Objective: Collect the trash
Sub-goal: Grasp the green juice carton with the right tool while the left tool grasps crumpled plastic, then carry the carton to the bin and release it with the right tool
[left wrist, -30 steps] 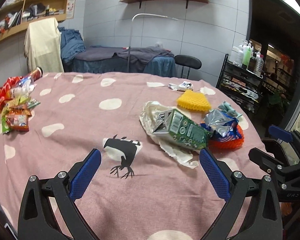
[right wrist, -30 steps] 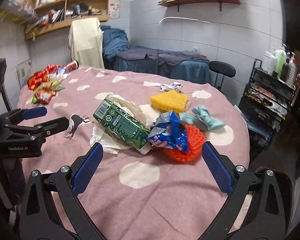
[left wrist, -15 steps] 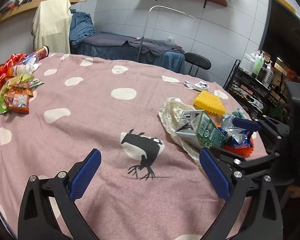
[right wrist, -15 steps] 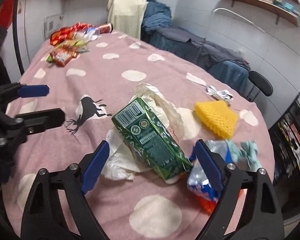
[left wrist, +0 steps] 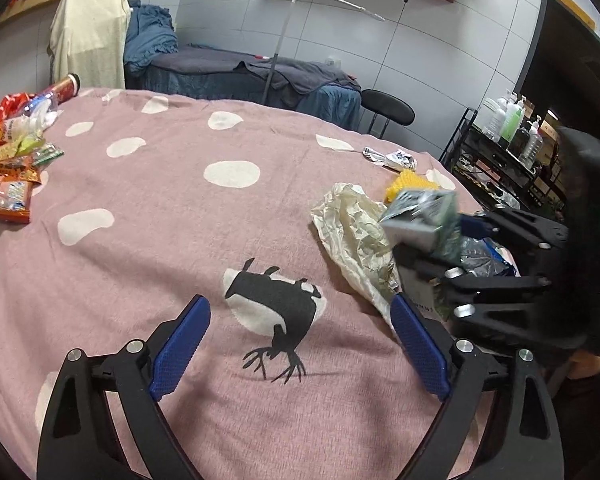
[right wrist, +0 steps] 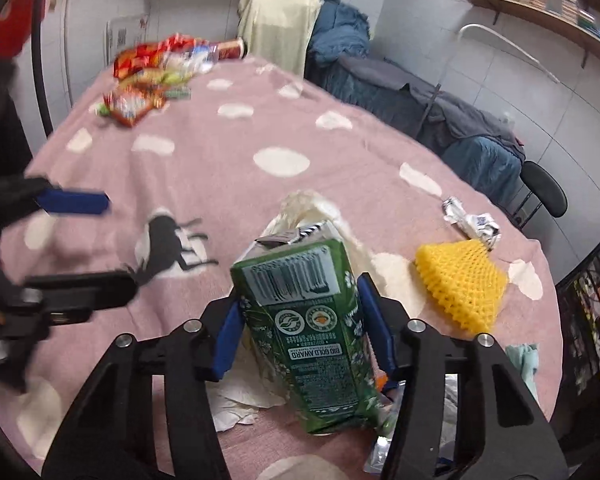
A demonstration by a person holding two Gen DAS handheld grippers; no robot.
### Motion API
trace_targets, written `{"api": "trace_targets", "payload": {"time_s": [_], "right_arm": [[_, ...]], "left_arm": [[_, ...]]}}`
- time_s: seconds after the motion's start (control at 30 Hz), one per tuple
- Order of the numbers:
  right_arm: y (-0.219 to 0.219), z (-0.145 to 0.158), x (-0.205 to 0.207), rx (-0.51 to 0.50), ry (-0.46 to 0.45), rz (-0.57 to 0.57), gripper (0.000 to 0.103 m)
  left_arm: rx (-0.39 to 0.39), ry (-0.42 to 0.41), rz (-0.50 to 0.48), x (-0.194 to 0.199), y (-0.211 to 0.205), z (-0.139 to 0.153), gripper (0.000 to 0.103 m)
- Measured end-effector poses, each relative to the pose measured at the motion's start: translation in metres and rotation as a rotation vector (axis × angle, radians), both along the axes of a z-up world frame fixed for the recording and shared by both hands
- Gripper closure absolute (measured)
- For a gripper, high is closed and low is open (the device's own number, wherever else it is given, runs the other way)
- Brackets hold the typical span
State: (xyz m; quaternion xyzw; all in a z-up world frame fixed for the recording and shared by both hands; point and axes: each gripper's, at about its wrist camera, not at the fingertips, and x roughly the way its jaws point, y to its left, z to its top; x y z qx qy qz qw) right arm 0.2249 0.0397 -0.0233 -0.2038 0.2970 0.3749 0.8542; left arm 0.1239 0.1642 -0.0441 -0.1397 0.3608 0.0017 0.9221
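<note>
My right gripper (right wrist: 300,320) is shut on a green drink carton (right wrist: 304,312), its blue pads pressing both sides, the carton tilted up off the crumpled cream paper (right wrist: 312,212). In the left wrist view the carton (left wrist: 424,220) shows held by the right gripper (left wrist: 452,256) at the right. My left gripper (left wrist: 300,344) is open and empty above the deer print on the pink cloth; it also shows at the left of the right wrist view (right wrist: 68,240). A yellow foam net (right wrist: 460,276), a silver wrapper (right wrist: 472,220) and a blue snack bag (left wrist: 488,256) lie nearby.
A pile of snack packets (left wrist: 8,184) and a red can (left wrist: 66,86) lie at the table's far left. A black chair (left wrist: 388,110) and a bed stand behind the table; a black rack with bottles (left wrist: 504,152) stands at the right.
My right gripper has closed on the green carton and tipped it up off the paper. The left gripper has shifted a little left and stayed open.
</note>
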Motion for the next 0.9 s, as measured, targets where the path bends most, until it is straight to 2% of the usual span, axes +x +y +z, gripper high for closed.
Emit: {"api": "trace_targets", "payload": {"time_s": [0.17, 0.3, 0.4, 0.43, 0.5, 0.6, 0.63, 0.67, 0.7, 0.77, 0.9], "right_arm": [[-0.038, 0.038, -0.005, 0.19, 0.002, -0.086, 0.052], [-0.068, 0.056, -0.014, 0.295, 0.003, -0.146, 0.052], [-0.082, 0.061, -0.023, 0.316, 0.003, -0.183, 0.052], [-0.087, 0.062, -0.027, 0.322, 0.001, -0.194, 0.052], [-0.096, 0.063, -0.037, 0.34, 0.001, -0.208, 0.051], [-0.109, 0.062, -0.049, 0.36, 0.005, -0.226, 0.051], [-0.114, 0.062, -0.053, 0.366, 0.004, -0.236, 0.051], [-0.116, 0.062, -0.055, 0.367, 0.002, -0.243, 0.051], [-0.12, 0.062, -0.059, 0.37, -0.005, -0.255, 0.051], [-0.128, 0.061, -0.065, 0.382, -0.008, -0.271, 0.051], [-0.144, 0.058, -0.073, 0.404, -0.006, -0.307, 0.051]], "left_arm": [[-0.06, 0.039, -0.053, 0.028, -0.006, -0.002, 0.022], [-0.042, 0.116, -0.116, 0.058, -0.022, -0.009, 0.026], [-0.037, 0.192, -0.149, 0.081, -0.032, -0.018, 0.029], [-0.038, 0.207, -0.161, 0.086, -0.036, -0.021, 0.033], [-0.034, 0.226, -0.188, 0.097, -0.044, -0.024, 0.035], [0.017, 0.227, -0.183, 0.102, -0.053, -0.023, 0.047], [0.019, 0.224, -0.192, 0.102, -0.056, -0.022, 0.057], [0.005, 0.225, -0.203, 0.101, -0.057, -0.022, 0.072], [-0.014, 0.23, -0.214, 0.101, -0.058, -0.022, 0.077], [-0.037, 0.228, -0.221, 0.098, -0.059, -0.023, 0.082], [-0.052, 0.183, -0.2, 0.085, -0.06, -0.018, 0.086]]}}
